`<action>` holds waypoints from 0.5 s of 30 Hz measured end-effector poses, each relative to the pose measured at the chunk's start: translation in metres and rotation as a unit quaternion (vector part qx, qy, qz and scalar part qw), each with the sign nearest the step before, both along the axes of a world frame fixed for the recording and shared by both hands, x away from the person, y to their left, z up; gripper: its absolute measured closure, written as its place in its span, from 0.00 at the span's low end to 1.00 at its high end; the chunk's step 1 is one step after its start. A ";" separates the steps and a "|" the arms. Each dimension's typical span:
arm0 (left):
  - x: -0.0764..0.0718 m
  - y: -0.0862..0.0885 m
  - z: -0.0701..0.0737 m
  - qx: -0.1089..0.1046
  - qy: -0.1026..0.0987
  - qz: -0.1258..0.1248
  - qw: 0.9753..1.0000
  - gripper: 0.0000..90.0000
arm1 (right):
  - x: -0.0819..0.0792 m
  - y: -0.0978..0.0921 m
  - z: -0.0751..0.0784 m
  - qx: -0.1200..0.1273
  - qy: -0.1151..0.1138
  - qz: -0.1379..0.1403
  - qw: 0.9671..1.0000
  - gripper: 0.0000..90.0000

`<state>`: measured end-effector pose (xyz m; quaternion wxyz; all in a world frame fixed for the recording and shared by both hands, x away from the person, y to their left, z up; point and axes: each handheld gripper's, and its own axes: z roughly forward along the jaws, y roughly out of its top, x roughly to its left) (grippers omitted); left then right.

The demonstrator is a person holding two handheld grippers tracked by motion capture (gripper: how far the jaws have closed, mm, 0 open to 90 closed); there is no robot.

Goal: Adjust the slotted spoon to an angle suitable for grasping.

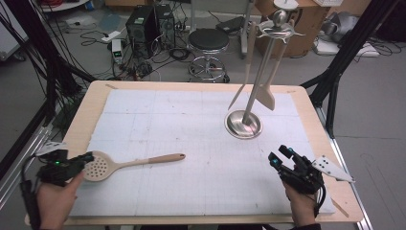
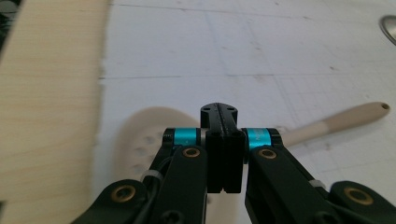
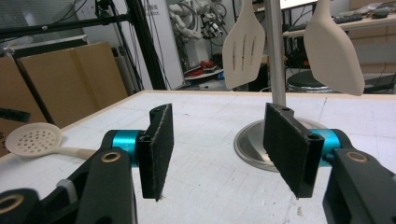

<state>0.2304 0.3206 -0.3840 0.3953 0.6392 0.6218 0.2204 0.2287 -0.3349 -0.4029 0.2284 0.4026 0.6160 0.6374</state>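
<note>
A beige perforated skimmer lies on the white mat at the front left, handle pointing right. My left gripper is shut, its tip at the near-left rim of the skimmer's head. In the left gripper view the jaws are pressed together with nothing seen between them, and the blurred skimmer lies beneath. My right gripper is open at the front right, empty. It faces a steel utensil stand from which a slotted spatula and a solid spatula hang.
A white mat covers most of the wooden table. The stand's round base sits right of centre, just ahead of the right gripper. A stool, computer boxes and cables stand on the floor beyond the far edge.
</note>
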 end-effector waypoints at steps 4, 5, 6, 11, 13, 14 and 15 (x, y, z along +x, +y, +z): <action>-0.006 0.027 -0.004 -0.003 0.006 0.033 0.999 1.00 | -0.001 0.001 0.000 0.000 0.000 0.000 1.000 0.47; -0.006 0.031 -0.006 0.000 0.009 0.038 0.999 1.00 | 0.000 0.001 0.000 -0.003 -0.001 0.002 1.000 0.47; -0.006 0.036 -0.011 -0.002 0.016 0.044 0.999 1.00 | 0.000 0.002 0.000 -0.002 -0.001 0.001 1.000 0.48; -0.003 0.042 -0.031 -0.011 0.039 0.045 0.998 1.00 | 0.001 0.003 0.000 -0.008 -0.001 0.001 1.000 0.48; -0.003 0.036 -0.033 -0.004 0.037 0.044 0.998 1.00 | 0.001 0.002 0.000 -0.005 -0.001 -0.002 1.000 0.48; -0.002 0.035 -0.032 -0.002 0.036 0.042 0.998 1.00 | 0.001 0.001 0.000 -0.005 0.001 -0.002 1.000 0.47; -0.001 0.033 -0.031 -0.002 0.038 0.039 0.998 1.00 | 0.001 0.000 0.000 -0.004 0.002 -0.003 1.000 0.47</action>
